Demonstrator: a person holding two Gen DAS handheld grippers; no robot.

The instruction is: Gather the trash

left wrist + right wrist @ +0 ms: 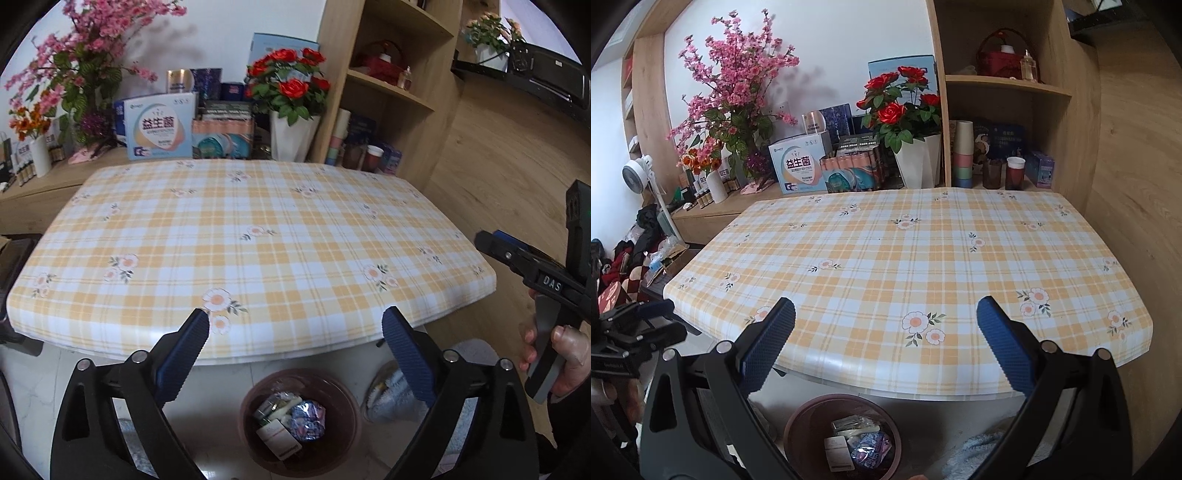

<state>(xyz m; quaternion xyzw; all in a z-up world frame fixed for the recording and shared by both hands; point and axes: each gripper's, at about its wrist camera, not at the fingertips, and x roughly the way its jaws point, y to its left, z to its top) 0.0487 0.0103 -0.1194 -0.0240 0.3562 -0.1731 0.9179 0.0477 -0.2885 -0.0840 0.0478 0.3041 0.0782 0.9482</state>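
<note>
Left gripper (295, 354): jaws spread wide, holding nothing, poised above the table's near edge.
Right gripper (886, 354): jaws equally wide, nothing between them, level over the near edge.
Trash (290, 421): wrappers and packets inside the brown bin (347, 402), at 6 o'clock on the floor below the table (251, 229).

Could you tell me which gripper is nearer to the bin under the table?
Left, slightly. The left gripper hangs open almost straight above the bin; the right gripper, also open, sits off to the bin's right side.
</note>
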